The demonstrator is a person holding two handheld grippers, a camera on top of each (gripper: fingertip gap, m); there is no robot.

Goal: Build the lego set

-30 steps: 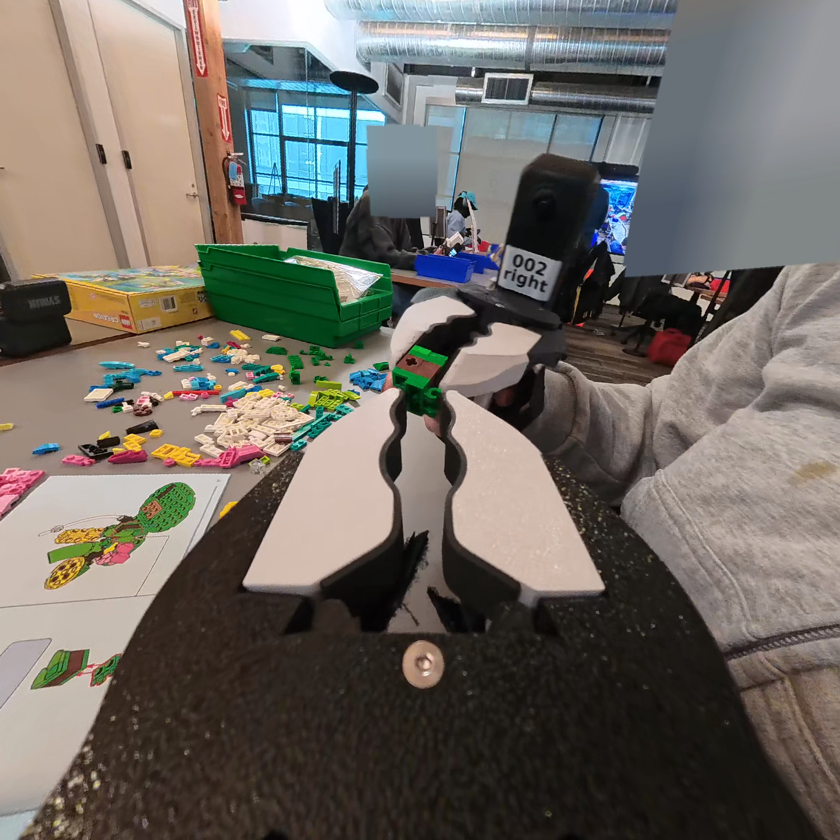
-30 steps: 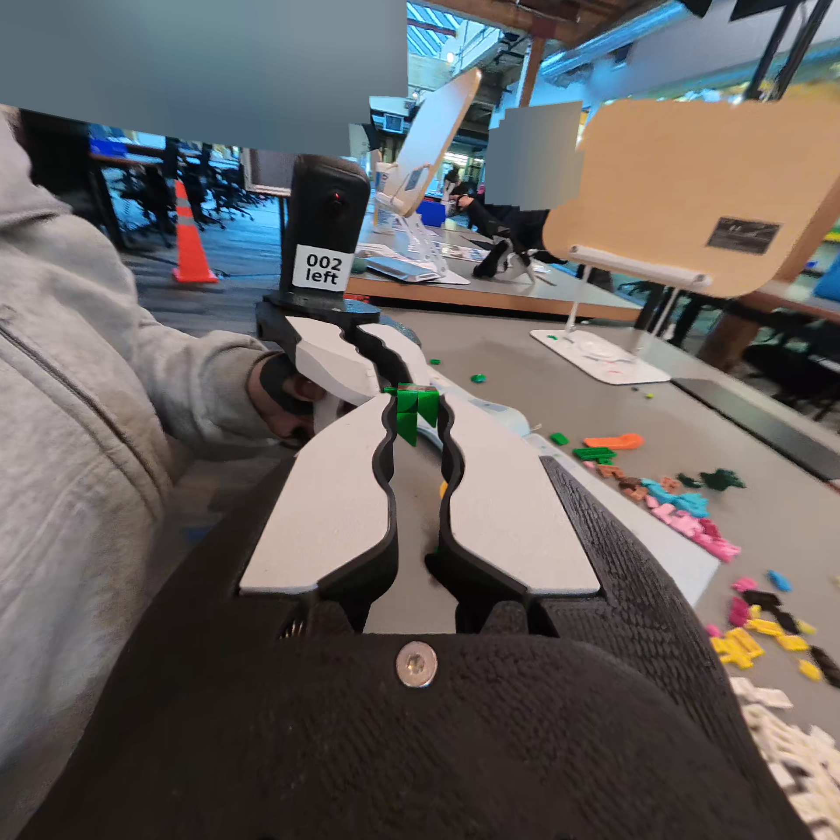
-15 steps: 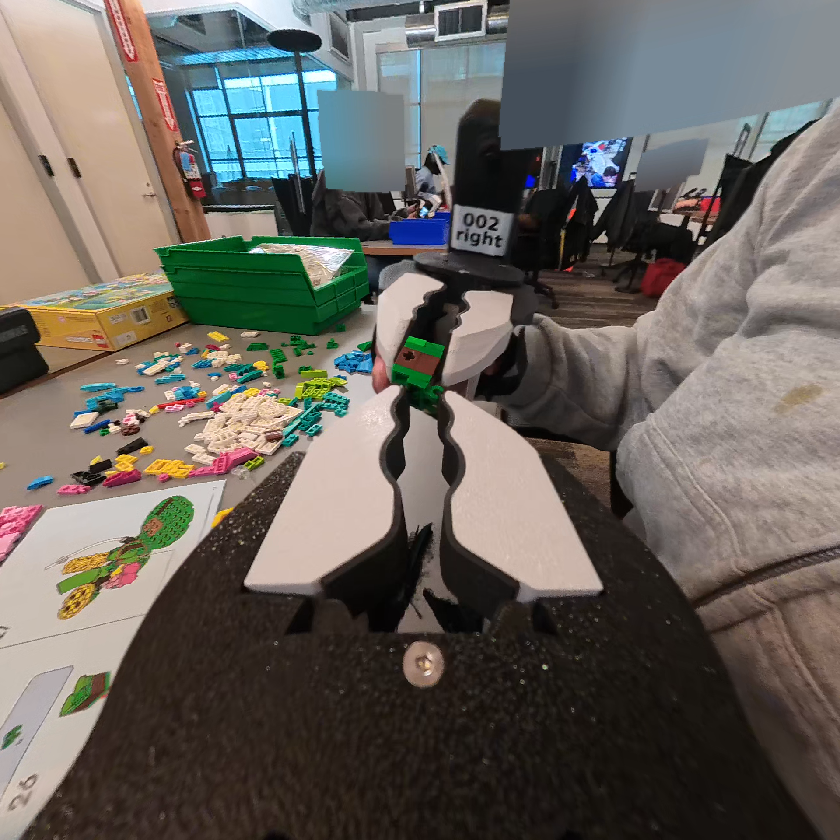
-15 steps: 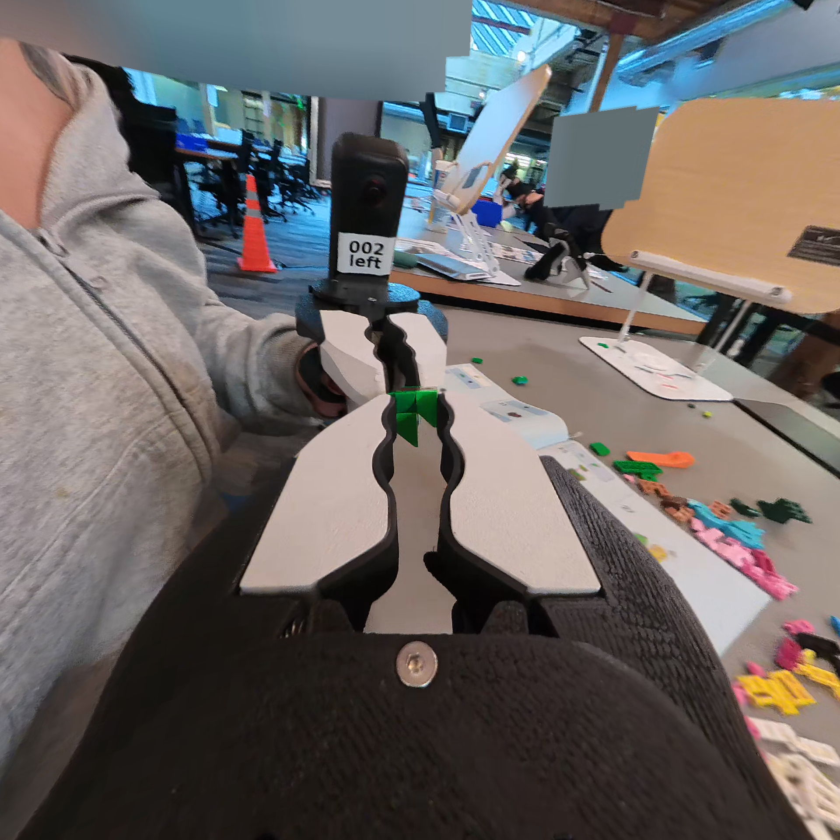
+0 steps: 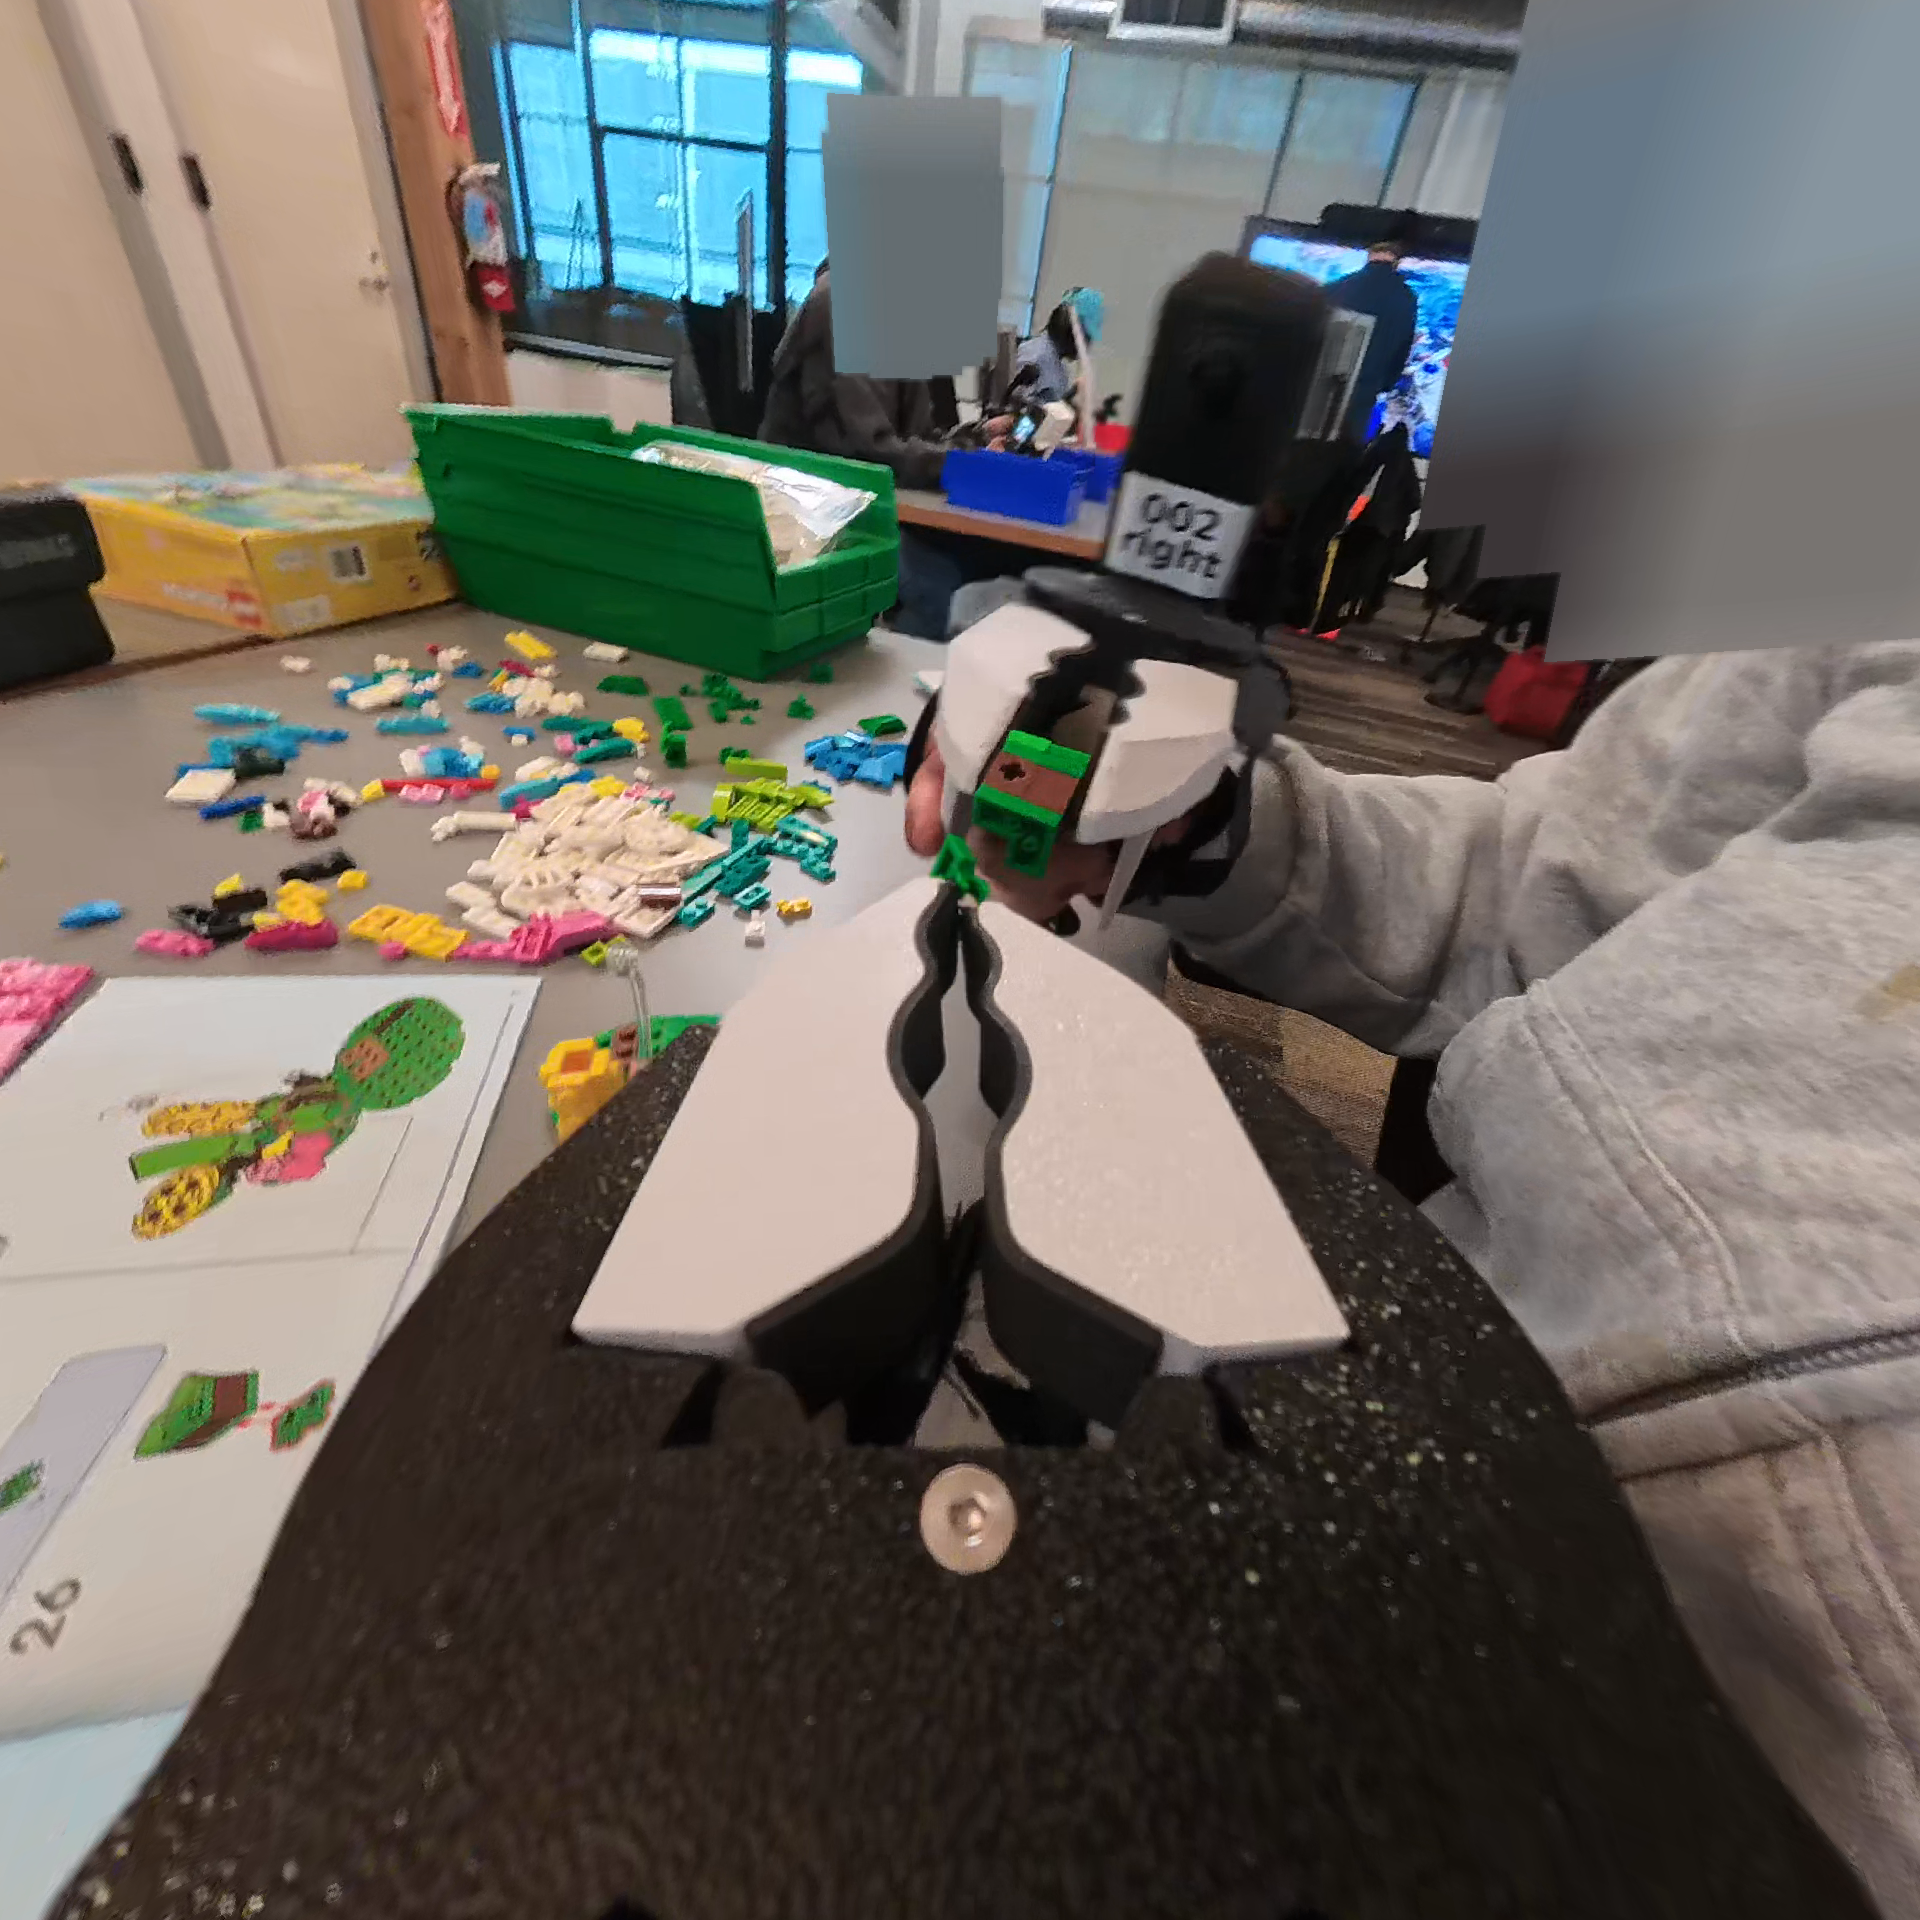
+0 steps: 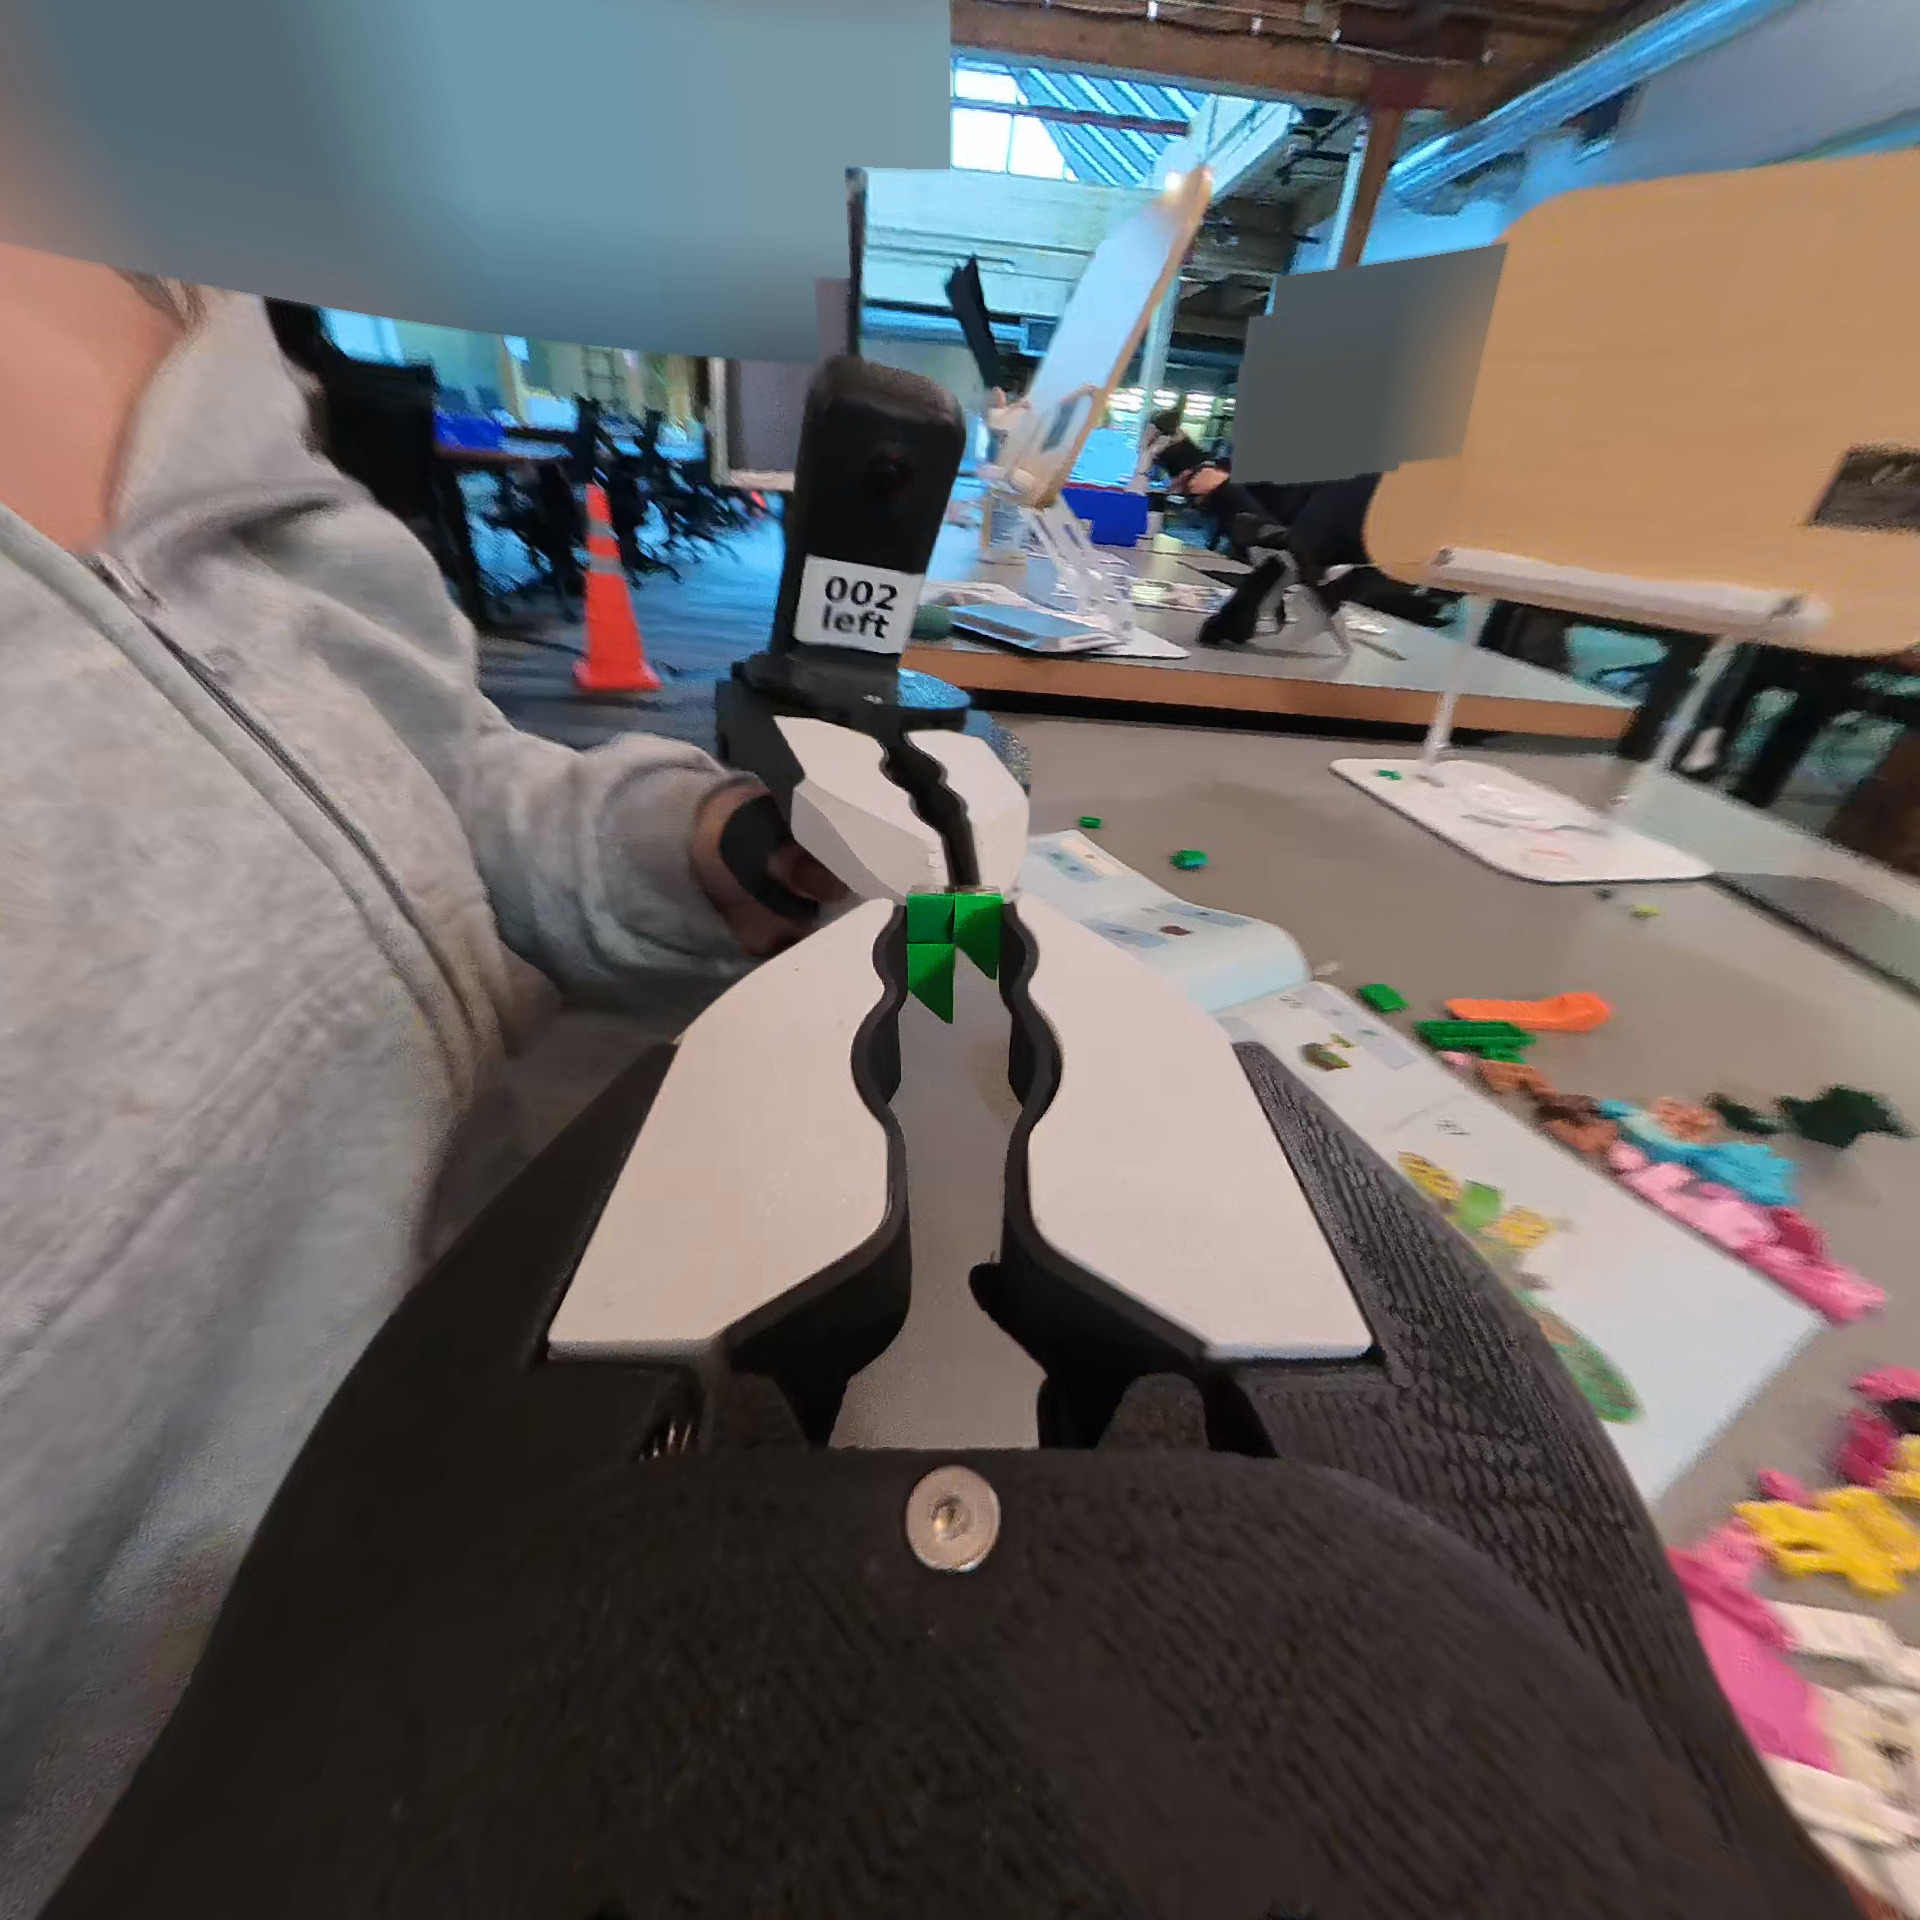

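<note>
My right gripper (image 6: 951, 925) is shut on a small assembly of green and brown bricks (image 6: 940, 956) and holds it in the air. In the left wrist view this assembly (image 5: 1034, 774) sits between the right gripper's white fingers (image 5: 987, 717). My left gripper (image 5: 954, 914) faces it, with its fingertips closed together on a small green leaf-like piece (image 5: 958, 871). The piece sticks out of the tips and touches the assembly's lower left corner. In the right wrist view the left gripper (image 6: 956, 873) sits just behind the green bricks, its tips hidden by them.
Loose bricks of many colours (image 5: 582, 862) lie on the grey table (image 5: 104, 831). An open instruction booklet (image 5: 239, 1122) and a partly built yellow and green model (image 5: 592, 1070) are below my left gripper. Stacked green bins (image 5: 665, 540) and a yellow box (image 5: 260, 551) stand behind. A grey sleeve (image 5: 1558, 935) fills the right. My left and right fingertips are right by each other.
My left fingers have closed from a spread around the assembly's green lower part to tips together. The small green piece now sticks out of them. My right gripper has kept its grip.
</note>
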